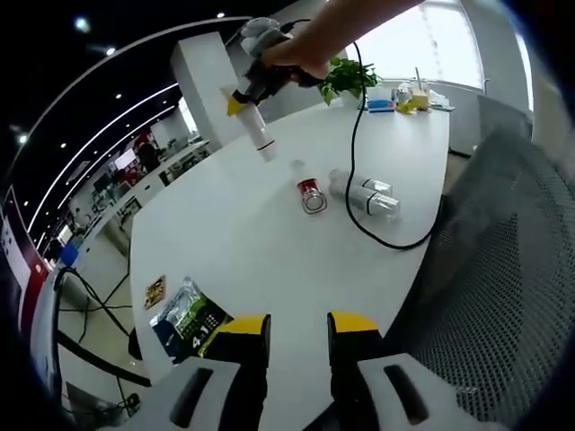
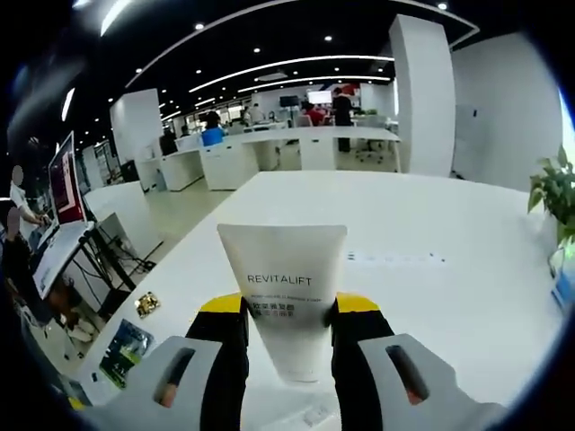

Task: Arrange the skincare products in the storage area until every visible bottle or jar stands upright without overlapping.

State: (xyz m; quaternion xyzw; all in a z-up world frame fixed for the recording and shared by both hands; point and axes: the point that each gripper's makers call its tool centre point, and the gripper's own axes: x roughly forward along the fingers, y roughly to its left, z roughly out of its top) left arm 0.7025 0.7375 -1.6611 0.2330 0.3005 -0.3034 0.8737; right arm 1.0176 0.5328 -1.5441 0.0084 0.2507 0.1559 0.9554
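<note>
Open-plan office space with rows of ceiling lights stretches behind a long white worktop (image 1: 252,242) in the left gripper view. Near the bottom, the left gripper (image 1: 299,337) hovers over the near edge of the worktop with its yellow-tipped fingers (image 1: 244,330) apart and nothing between them. Just left of them lies a dark printed packet (image 1: 187,319), with a small card (image 1: 155,290) beside it. Farther off, mid-worktop, a small red-labelled jar (image 1: 312,195) lies on its side, and just right of it a clear bottle (image 1: 367,196) lies flat; a black cable (image 1: 359,135) curves past them. Above these, a person's hand (image 1: 310,49) carries the right gripper (image 1: 243,97), which holds a white tube (image 1: 259,135) in the air, tilted, off the worktop. A potted plant (image 1: 349,79) and some boxes stand at the far end.

In the right gripper view, the right gripper's fingers (image 2: 225,314) are clamped on the white tube, printed REVITALIFT, gripping its lower part from both sides with the wide flat end up. Beyond it the white worktop runs far toward desks and a pillar (image 2: 422,94).
</note>
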